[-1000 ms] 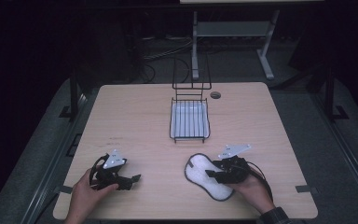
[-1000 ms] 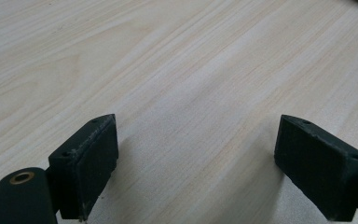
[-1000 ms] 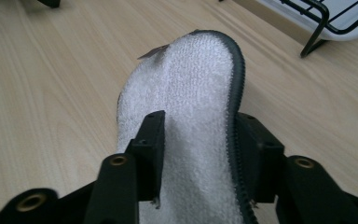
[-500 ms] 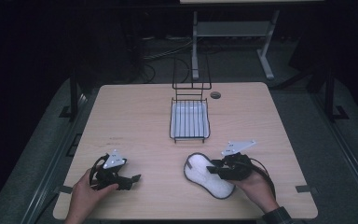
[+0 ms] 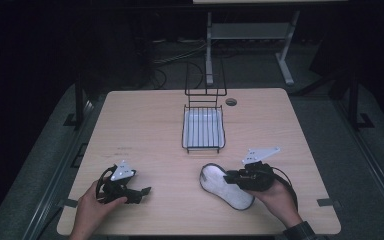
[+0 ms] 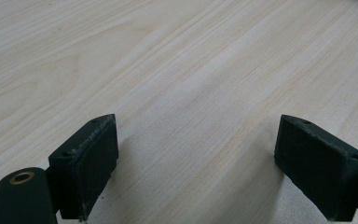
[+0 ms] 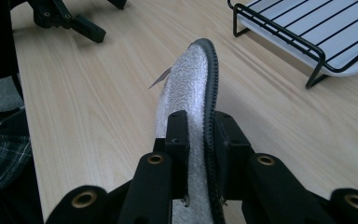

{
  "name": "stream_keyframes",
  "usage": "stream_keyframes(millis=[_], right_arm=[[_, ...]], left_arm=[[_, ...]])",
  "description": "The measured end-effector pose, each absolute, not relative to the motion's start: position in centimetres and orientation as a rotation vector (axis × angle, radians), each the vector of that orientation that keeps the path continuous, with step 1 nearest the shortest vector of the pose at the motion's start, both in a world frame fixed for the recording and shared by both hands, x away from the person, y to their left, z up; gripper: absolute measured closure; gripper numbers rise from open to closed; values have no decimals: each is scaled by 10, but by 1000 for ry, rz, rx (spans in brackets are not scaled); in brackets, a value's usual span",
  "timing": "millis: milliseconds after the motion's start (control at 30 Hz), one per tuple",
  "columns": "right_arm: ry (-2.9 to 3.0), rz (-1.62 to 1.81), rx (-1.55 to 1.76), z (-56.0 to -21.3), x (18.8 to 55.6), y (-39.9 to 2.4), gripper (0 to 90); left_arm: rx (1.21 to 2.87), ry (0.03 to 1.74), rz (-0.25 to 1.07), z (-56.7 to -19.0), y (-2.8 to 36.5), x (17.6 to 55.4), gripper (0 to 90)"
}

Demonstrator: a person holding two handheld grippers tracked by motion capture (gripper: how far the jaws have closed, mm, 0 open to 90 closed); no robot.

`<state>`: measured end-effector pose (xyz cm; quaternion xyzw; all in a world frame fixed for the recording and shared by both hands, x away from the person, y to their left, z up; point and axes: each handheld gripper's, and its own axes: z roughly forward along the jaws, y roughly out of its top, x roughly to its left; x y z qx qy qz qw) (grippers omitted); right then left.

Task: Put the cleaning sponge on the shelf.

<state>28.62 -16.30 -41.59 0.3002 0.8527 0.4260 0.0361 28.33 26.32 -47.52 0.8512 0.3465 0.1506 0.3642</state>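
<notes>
A white fleecy insole (image 5: 227, 189) with a black rim lies at the front right of the wooden table (image 5: 155, 130). My right gripper (image 5: 228, 176) is shut on its near edge. In the right gripper view the insole (image 7: 191, 74) stands on edge between the jaws of my right gripper (image 7: 200, 135), its toe pointing away. My left gripper (image 5: 143, 193) rests at the front left, held by a hand, and is open. Nothing but bare wood lies between the two jaws of the left gripper (image 6: 196, 158). The right gripper view shows that left gripper (image 7: 70, 18) at the far left.
A black wire rack (image 5: 203, 129) with a white tray inside stands at mid-table, a taller wire frame (image 5: 205, 80) behind it. The rack (image 7: 307, 32) lies just ahead and right of the insole. A cable hole (image 5: 231, 101) sits near the far edge.
My right gripper has shifted slightly right and up, tilting the insole with it. The left gripper has stayed put.
</notes>
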Motion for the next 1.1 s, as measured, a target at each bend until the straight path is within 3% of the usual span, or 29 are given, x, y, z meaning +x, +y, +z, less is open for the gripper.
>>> stream_keyframes(millis=[1100], right_arm=[[2508, 1413, 941, -391, 306, -181, 797]], left_arm=[[2186, 895, 386, -475, 263, 283, 128]])
